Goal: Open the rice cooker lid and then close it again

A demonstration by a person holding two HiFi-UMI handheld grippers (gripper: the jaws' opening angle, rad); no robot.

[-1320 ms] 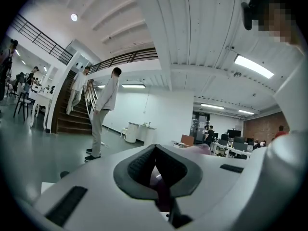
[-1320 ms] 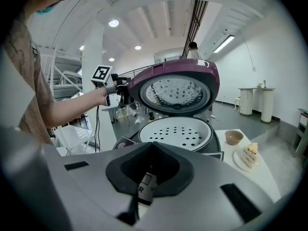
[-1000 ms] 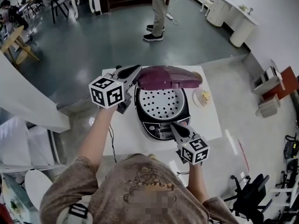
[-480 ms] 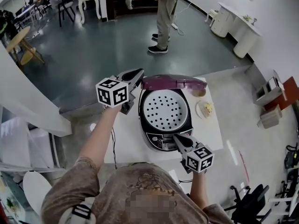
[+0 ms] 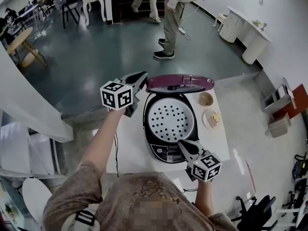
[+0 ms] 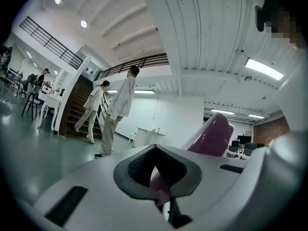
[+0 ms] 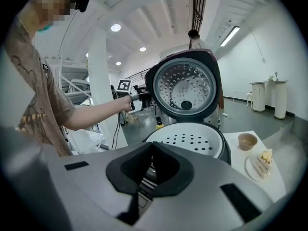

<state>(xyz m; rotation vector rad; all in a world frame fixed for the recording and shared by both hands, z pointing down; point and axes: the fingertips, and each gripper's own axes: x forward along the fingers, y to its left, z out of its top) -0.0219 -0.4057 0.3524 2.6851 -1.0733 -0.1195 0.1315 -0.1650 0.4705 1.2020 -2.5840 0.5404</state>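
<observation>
The rice cooker stands on the white table, its maroon lid raised upright at the back. A white perforated tray fills the pot. My left gripper is shut, its tip against the lid's left edge; in the left gripper view the jaws meet with the maroon lid just beyond. My right gripper hovers shut over the cooker's front control panel. The right gripper view shows its closed jaws, the tray and the lid's metal inner face.
A small brown bowl and a plate with cake sit on the table right of the cooker. A cable hangs off the table's left side. People stand on the floor behind the table.
The lid has swung from leaning over the pot to standing upright at the back. The left gripper stayed at its left edge. The right gripper rose slightly.
</observation>
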